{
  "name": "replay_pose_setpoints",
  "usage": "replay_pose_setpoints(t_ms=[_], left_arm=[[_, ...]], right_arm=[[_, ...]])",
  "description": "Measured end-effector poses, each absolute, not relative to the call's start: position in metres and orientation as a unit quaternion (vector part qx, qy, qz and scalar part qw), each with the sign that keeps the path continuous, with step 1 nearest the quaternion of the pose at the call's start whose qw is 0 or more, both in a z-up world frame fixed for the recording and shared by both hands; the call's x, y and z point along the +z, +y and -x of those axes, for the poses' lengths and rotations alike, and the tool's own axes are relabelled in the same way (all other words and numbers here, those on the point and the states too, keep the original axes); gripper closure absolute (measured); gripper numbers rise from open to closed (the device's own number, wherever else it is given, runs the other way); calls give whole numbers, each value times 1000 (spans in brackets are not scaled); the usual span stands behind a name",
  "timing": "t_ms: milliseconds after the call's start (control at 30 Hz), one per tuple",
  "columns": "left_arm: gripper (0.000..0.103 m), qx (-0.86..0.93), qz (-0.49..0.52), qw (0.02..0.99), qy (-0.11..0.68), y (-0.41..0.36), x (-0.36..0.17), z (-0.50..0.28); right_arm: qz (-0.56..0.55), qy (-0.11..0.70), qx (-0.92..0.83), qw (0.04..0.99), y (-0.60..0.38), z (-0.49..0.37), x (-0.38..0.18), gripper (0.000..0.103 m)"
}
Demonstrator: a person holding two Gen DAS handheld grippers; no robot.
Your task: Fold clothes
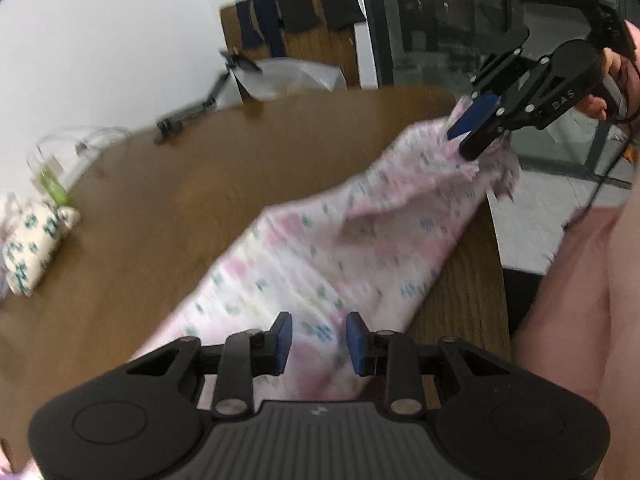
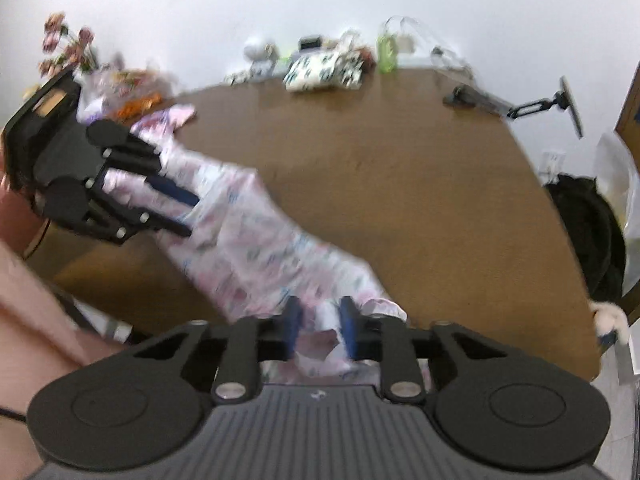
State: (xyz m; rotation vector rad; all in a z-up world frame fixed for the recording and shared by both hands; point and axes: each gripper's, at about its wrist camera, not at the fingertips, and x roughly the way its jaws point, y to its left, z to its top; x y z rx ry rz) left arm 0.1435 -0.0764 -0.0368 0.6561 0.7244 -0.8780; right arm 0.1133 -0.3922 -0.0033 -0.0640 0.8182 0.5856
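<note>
A white garment with pink and blue print (image 1: 312, 248) stretches in a band across the brown wooden table (image 1: 180, 200). My left gripper (image 1: 319, 340) has its blue pads closed on a thick bunch at the near end. In the left wrist view my right gripper (image 1: 466, 132) is shut on the far end, near the table's right edge, held by a hand. In the right wrist view the garment (image 2: 260, 248) runs from my right gripper (image 2: 320, 320) to my left gripper (image 2: 192, 218); a loose end lies beyond on the table (image 2: 400, 180).
A folded patterned cloth (image 2: 320, 70), a green bottle (image 2: 386, 50) and flowers (image 2: 64, 48) line the far wall side. A black clamp arm (image 2: 500, 108) sits at the table's corner. A dark bag (image 2: 588, 232) hangs off the right edge. A person's pink-clad leg (image 1: 580, 300) is close by.
</note>
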Motion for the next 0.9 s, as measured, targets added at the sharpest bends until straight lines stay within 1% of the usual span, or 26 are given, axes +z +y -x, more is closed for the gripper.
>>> replay_pose_setpoints(t_ms=[100,200,333,533,600,667,700,733,867,900], left_arm=[[76,-406,-302,790,346,-76,-43,-144],[73,-397,-294,797,347,-74,-44,-146],[73,-377,-279,812,347,-78,-44,-156],[72,-327,-262,842,341,-93,-44,-182],[72,-316,-270,847,333,-96,-39,-182],[67,-320,-283,845,322,-100,-31,-177],[63,-323,-289,844,316,-101,-27,-174],[58,-325,-297,842,312,-105,-24,-171],[58,-319,-368,822,297,-130,-25,-164],[58,-316,-388,816,290,-136,-27,-162]], right_arm=[[68,393,270,876,-381,-116,-7,86],[106,394,259,876,-369,-118,-11,88],[156,394,243,872,-354,-122,-16,89],[185,391,199,880,-352,-176,-18,89],[174,393,194,882,-354,-188,-18,89],[150,390,200,886,-361,-188,-15,86],[134,386,206,889,-366,-185,-14,83],[119,384,207,892,-370,-182,-13,82],[58,383,204,899,-383,-174,-7,82],[42,383,203,900,-386,-172,-5,79]])
